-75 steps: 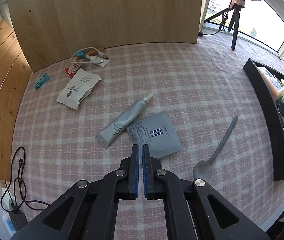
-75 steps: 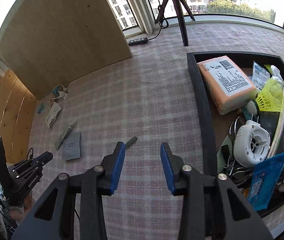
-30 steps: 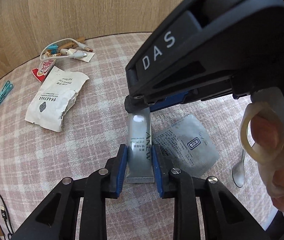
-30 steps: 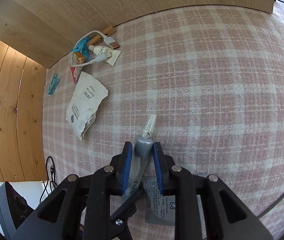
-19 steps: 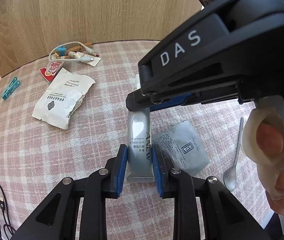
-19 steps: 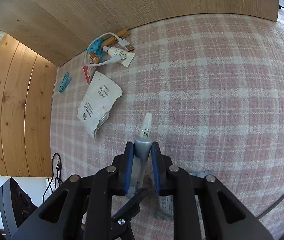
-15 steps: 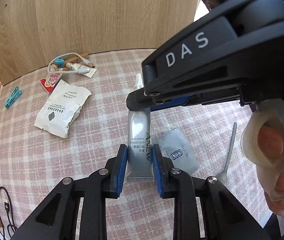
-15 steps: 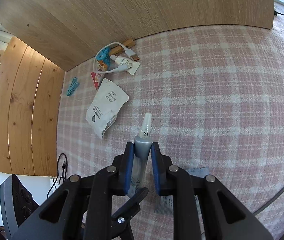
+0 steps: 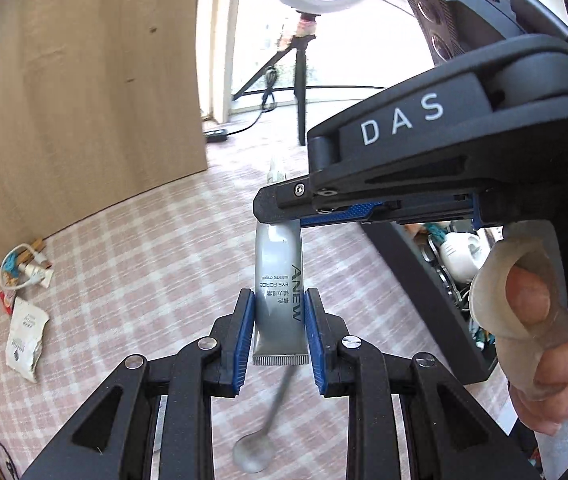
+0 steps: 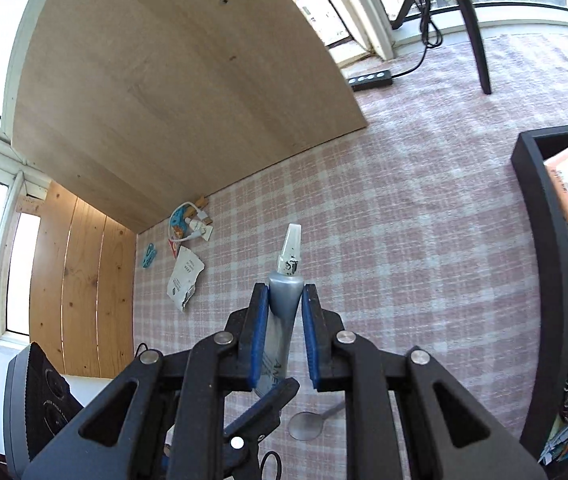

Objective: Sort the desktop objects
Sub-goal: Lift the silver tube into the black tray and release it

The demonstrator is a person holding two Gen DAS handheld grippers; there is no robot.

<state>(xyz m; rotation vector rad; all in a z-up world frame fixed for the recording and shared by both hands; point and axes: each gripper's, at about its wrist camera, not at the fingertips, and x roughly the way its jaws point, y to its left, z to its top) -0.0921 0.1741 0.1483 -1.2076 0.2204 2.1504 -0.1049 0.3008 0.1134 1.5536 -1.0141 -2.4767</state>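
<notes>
A grey ANEW cream tube (image 9: 279, 296) is held in the air by both grippers. My left gripper (image 9: 278, 322) is shut on its crimped tail end. My right gripper (image 10: 282, 312) is shut on its neck end, with the white nozzle (image 10: 291, 249) sticking out past the pads. In the left wrist view the right gripper's body crosses from the right above the tube. A grey spoon (image 9: 263, 432) lies on the checked cloth below; its bowl shows in the right wrist view (image 10: 307, 425).
A black tray (image 10: 539, 240) with several items stands at the right, also in the left wrist view (image 9: 423, 280). A white packet (image 9: 24, 338), a cable bundle (image 9: 24, 268) and a blue clip (image 10: 148, 256) lie by the wooden board (image 10: 188, 80). A tripod (image 9: 299, 80) stands behind.
Both grippers have lifted the tube higher and swung right toward the black tray. The grey sachet has left view. The grip on the tube is unchanged.
</notes>
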